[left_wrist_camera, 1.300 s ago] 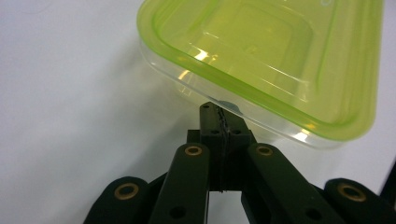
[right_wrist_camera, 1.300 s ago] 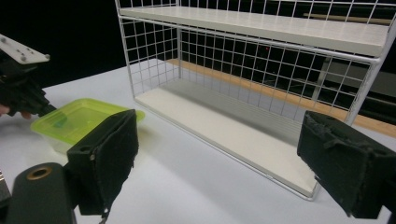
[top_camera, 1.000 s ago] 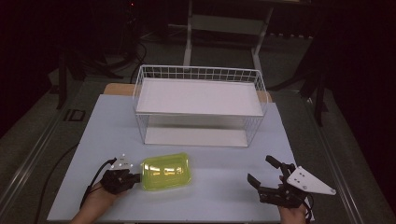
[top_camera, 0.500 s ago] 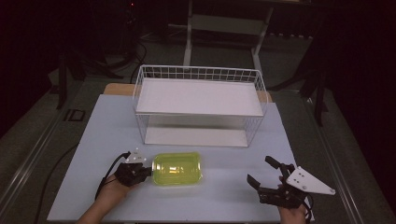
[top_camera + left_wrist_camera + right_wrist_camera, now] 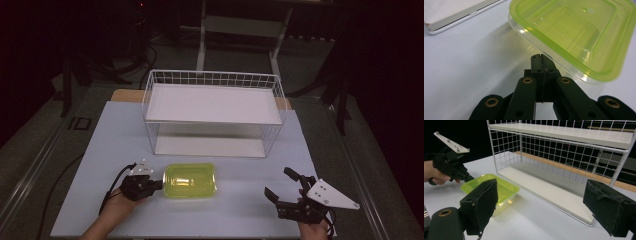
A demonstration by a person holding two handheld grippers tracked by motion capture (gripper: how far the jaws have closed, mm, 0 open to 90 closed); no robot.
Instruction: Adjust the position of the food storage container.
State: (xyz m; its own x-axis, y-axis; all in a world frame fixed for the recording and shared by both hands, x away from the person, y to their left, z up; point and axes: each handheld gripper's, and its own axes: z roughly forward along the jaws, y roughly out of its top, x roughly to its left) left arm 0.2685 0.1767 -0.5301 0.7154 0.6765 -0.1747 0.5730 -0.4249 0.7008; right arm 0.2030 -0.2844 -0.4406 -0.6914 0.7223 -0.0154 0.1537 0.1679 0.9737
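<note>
Room: darkness is seen around the bench (image 5: 115, 130), with stand legs and cables on the grey floor behind it.
Surface: a pale, matt sheet is laid over the bench; a wooden edge is shown at its far side.
Left gripper (image 5: 159, 185): it is held low over the near left of the bench, pointed toward the right of the high view; its jaws are pressed together with nothing between them, as seen in the left gripper view (image 5: 541, 60).
Left hand (image 5: 116, 204): it is wrapped around the gripper's body from the near edge.
Container (image 5: 190, 180): a clear tub with a yellow-green lid is lying flat on the bench, its short end touching or just beside the closed jaw tips; contact cannot be settled.
Right gripper (image 5: 283, 186): it is held at the near right, well apart from the container; its jaws are spread wide and empty, as seen in the right gripper view (image 5: 549, 207).
Wire shelf (image 5: 215, 112): a white two-level rack is standing beyond the container, at the middle of the bench.
</note>
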